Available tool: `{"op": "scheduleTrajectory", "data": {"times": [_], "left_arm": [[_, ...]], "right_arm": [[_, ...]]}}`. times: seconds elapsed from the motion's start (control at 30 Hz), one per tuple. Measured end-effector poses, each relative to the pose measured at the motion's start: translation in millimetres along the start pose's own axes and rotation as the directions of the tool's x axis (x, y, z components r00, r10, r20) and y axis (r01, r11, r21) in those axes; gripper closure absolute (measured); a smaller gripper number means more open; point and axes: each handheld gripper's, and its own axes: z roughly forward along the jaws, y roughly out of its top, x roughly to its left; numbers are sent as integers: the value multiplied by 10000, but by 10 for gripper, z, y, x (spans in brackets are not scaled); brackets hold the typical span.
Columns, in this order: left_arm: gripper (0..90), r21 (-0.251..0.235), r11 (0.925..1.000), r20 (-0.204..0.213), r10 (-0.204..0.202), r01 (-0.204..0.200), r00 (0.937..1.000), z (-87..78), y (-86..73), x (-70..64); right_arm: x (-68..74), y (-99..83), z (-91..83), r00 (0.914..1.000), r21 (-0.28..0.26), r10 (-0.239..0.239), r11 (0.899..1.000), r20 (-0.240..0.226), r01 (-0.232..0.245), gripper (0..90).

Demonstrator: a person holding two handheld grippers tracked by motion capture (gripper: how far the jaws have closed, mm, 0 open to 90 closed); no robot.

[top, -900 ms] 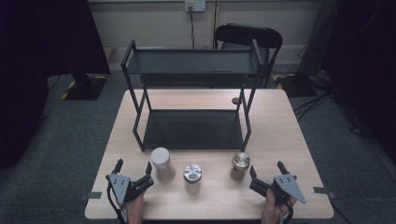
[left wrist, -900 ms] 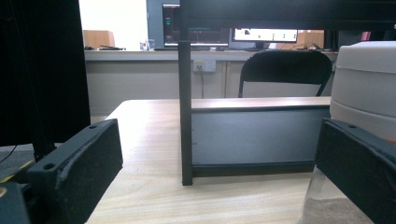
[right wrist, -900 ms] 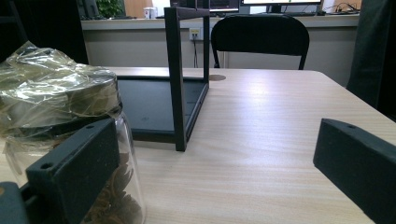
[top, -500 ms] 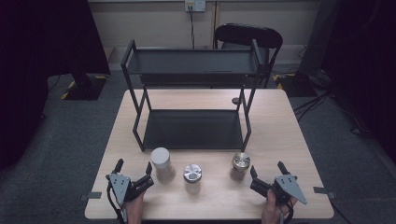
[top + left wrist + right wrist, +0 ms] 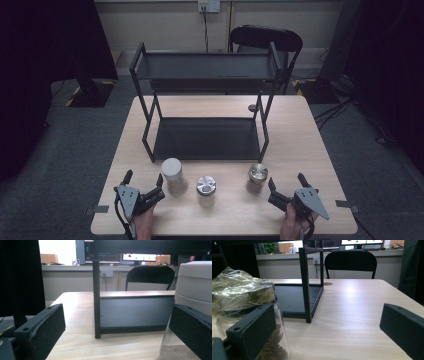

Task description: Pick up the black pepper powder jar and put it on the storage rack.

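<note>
Compared against the two earlier high-view frames: no visible change. Both tools sit at the same spots on the near edge of the worktop (image 5: pixel 310 150), and the three jars stand in the same row in front of the black two-tier shelf rack (image 5: pixel 205 137).

Left tool (image 5: pixel 145 186): jaws apart, nothing between them. It lies just left of the white-lidded jar (image 5: pixel 173 175). In the left gripper view that jar (image 5: pixel 193 292) sits behind the right-hand jaw rather than in the gap, so the tool is beside it, not around it.

Right tool (image 5: pixel 286 189): jaws apart, empty. It lies just to the right and nearer than the gold-lidded jar (image 5: pixel 257 178). In the right gripper view that jar (image 5: pixel 242 305), its top wrapped in crinkled clear film, stands behind the left-hand jaw, again outside the gap.

Middle jar with the silver lid (image 5: pixel 206 190) stands between the other two, apart from both tools.

Judgement: work has not started; hands are idle at a rest pose. The rack's lower tier is bare and directly behind the jars, so it looks like the probable destination. Each tool needs a sideways shift toward its neighbouring jar before closing.
</note>
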Motion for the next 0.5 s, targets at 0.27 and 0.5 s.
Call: {"op": "scheduleTrajectory", "data": {"times": [0.27, 0.5], "left_arm": [[0, -93, 9997, 13, -246, 246, 9997, -15, 16, 15], [0, -191, 9995, 120, -253, 255, 9996, -42, 56, -7]], "right_arm": [[5, -1, 0, 10000, -3, 0, 10000, 26, 0, 0], [2, -3, -2, 10000, -17, 59, 10000, 26, -59, 0]]}}
